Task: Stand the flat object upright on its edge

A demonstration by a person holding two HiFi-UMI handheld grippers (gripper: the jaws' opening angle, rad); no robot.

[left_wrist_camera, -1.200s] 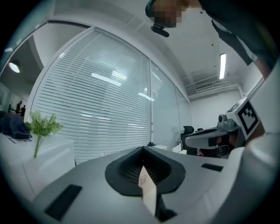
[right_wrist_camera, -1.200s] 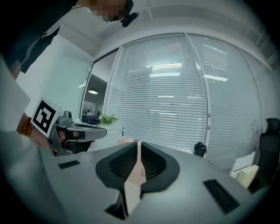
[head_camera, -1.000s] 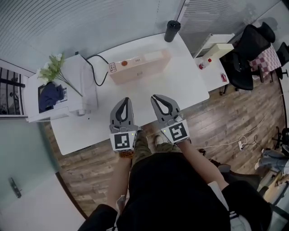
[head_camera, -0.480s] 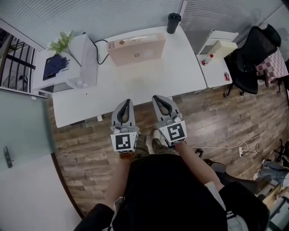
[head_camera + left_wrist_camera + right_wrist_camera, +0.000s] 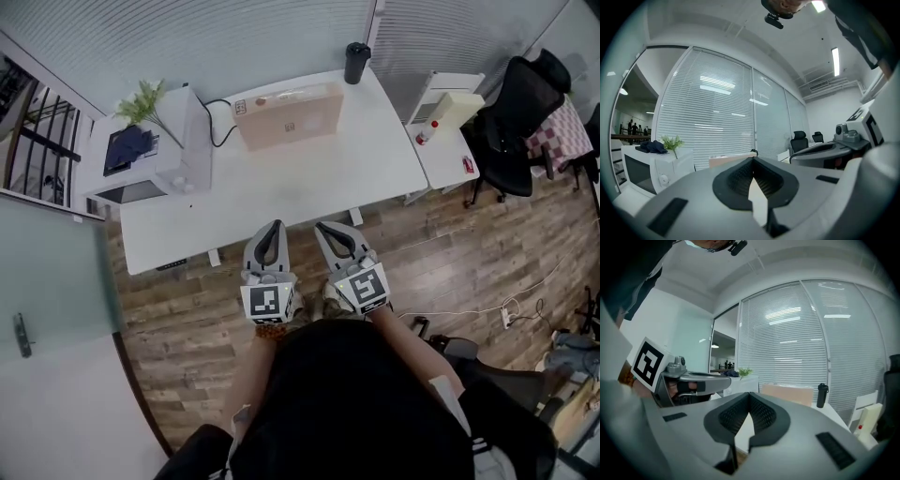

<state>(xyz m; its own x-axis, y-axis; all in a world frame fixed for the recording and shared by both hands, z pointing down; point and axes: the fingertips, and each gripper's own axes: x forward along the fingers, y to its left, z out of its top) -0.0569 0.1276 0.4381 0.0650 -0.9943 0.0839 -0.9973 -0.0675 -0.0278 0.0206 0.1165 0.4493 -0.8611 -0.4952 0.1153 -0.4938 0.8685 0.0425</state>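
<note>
A flat tan cardboard box (image 5: 286, 117) is on the far side of the white table (image 5: 309, 178); it appears to stand on its long edge with a broad face toward me. It also shows in the left gripper view as the box (image 5: 733, 160) and in the right gripper view as the box (image 5: 787, 393). My left gripper (image 5: 273, 227) and right gripper (image 5: 324, 229) hang side by side in front of the table's near edge, over the wood floor, well short of the box. Both are shut with nothing between the jaws, as the left gripper (image 5: 752, 161) and right gripper (image 5: 749, 397) show.
A black tumbler (image 5: 356, 62) stands at the table's far right corner. A white microwave (image 5: 155, 159) with a green plant (image 5: 142, 97) fills the left end. To the right are a small side table (image 5: 441, 131), a black office chair (image 5: 511, 103) and floor cables (image 5: 497, 300).
The table has slid away from me in the head view. Both grippers, earlier over its near edge, now hang over the floor in front of it. The box has not moved.
</note>
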